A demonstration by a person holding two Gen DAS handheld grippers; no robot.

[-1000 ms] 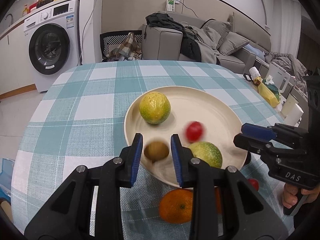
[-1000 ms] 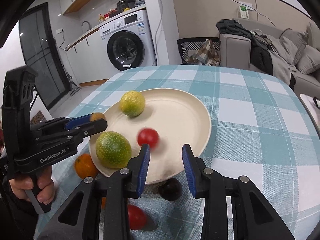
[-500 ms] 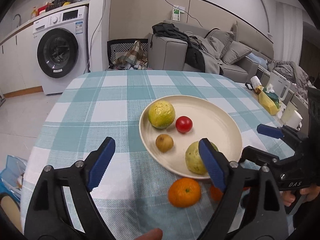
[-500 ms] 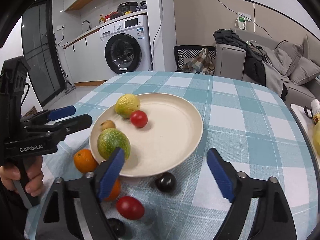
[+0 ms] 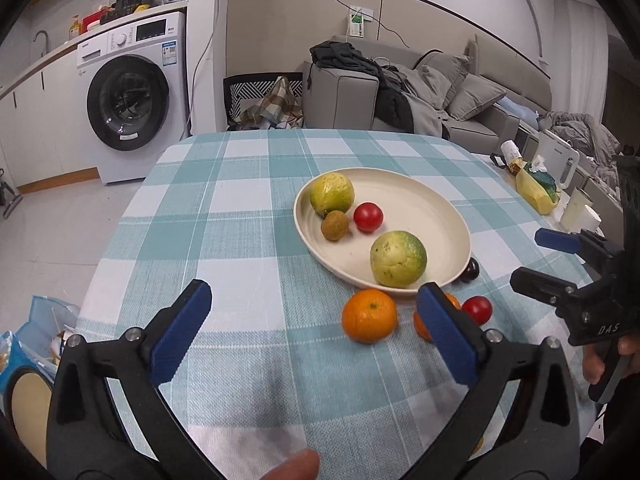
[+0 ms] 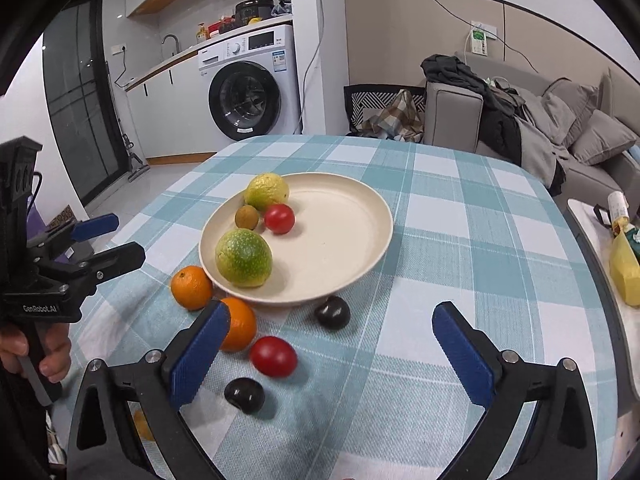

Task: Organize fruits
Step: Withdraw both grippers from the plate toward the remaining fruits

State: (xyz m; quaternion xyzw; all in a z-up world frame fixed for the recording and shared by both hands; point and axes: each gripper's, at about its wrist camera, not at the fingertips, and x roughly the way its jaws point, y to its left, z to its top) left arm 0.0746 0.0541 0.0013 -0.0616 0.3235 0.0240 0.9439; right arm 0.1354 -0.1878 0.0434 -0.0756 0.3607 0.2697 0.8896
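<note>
A round cream plate is seen on a table covered with a teal-and-white checked cloth. Four fruits are held in the plate: a yellow-green round citrus at its far left, a small brown rough-skinned fruit touching it, a red cherry tomato just beside both, and a larger green-yellow round fruit near the front rim.

On the cloth in front of the plate are found two oranges, one bright orange mandarin just beside the rim and a second orange mandarin partly hidden behind a blue pad, together with a dark purple plum-like fruit, a second red tomato and another dark round fruit.

The left gripper is held above the near cloth with its jaws spread wide and nothing between them. The right gripper is likewise held with jaws spread wide, empty, over the loose fruits.

A white front-loading washing machine and a grey sofa are visible behind the table.
</note>
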